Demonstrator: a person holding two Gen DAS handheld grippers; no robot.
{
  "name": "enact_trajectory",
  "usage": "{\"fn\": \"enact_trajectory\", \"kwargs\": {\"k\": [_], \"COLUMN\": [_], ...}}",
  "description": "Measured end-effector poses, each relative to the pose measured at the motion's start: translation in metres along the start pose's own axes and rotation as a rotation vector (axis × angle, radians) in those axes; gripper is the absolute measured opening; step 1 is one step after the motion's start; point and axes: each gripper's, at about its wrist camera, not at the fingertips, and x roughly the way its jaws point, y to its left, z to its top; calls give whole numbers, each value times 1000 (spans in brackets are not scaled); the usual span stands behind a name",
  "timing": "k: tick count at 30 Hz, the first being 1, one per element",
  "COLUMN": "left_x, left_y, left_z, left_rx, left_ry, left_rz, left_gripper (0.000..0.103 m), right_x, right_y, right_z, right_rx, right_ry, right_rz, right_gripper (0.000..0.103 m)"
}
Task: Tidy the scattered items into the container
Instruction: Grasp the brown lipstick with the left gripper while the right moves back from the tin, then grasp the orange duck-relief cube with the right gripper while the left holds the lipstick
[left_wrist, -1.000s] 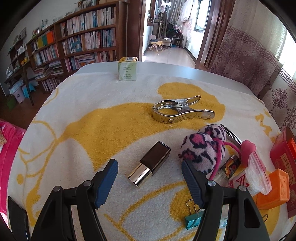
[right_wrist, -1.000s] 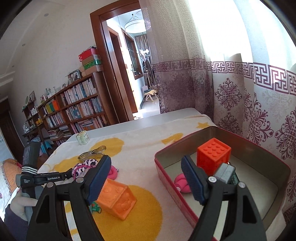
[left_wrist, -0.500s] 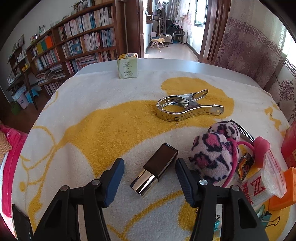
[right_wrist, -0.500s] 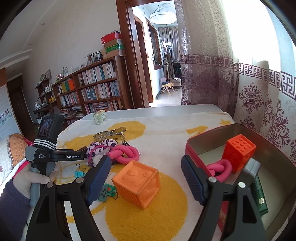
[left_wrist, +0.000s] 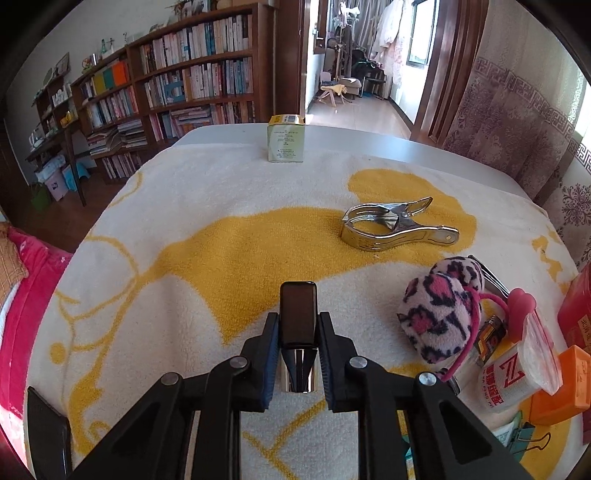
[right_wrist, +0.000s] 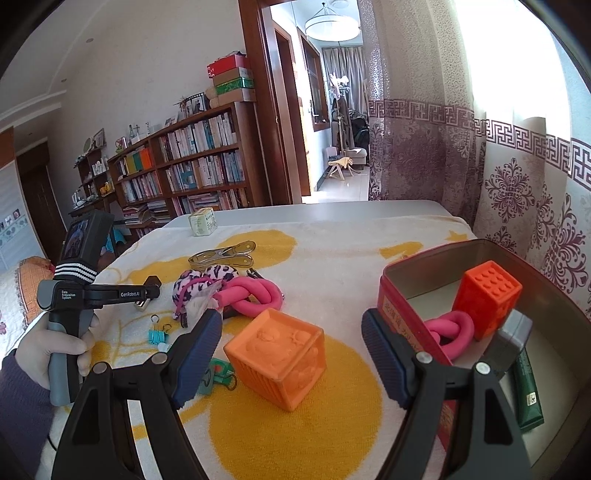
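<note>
My left gripper (left_wrist: 297, 354) is shut on a brown and silver lipstick tube (left_wrist: 297, 317) that lies on the yellow and white towel (left_wrist: 221, 251). From the right wrist view the left gripper (right_wrist: 147, 291) shows at the left, over the towel. My right gripper (right_wrist: 291, 354) is open and empty, above an orange cube (right_wrist: 280, 354). The red tin container (right_wrist: 413, 306) at the right holds an orange block (right_wrist: 487, 299), a pink knot (right_wrist: 448, 330), a grey box and a green tube.
A metal clamp (left_wrist: 395, 223), a leopard plush (left_wrist: 439, 314), a zip bag (left_wrist: 532, 354) and binder clips (left_wrist: 528, 439) lie on the towel's right side. A pink knotted rope (right_wrist: 255, 295) lies near the plush. A small green box (left_wrist: 285, 142) stands at the far edge.
My left gripper moved forward and shut on the lipstick tube, which now points straight ahead. My right gripper swung left from over the tin toward the orange cube.
</note>
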Motion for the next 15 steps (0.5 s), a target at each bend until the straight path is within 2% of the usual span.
{"fn": "enact_trajectory", "kwargs": {"k": [6, 15], "left_x": [-17, -23], "left_y": [5, 0], "left_z": [1, 1], "left_rx": [-21, -23], "left_ry": [-35, -43], "left_rz": [-35, -62], "left_gripper": [21, 21], "right_x": [7, 13], "right_y": [-2, 0], "right_z": [-2, -6], "right_rx": [11, -5], "right_ry": [27, 53], "right_rz": [15, 13], "right_gripper": [81, 81]}}
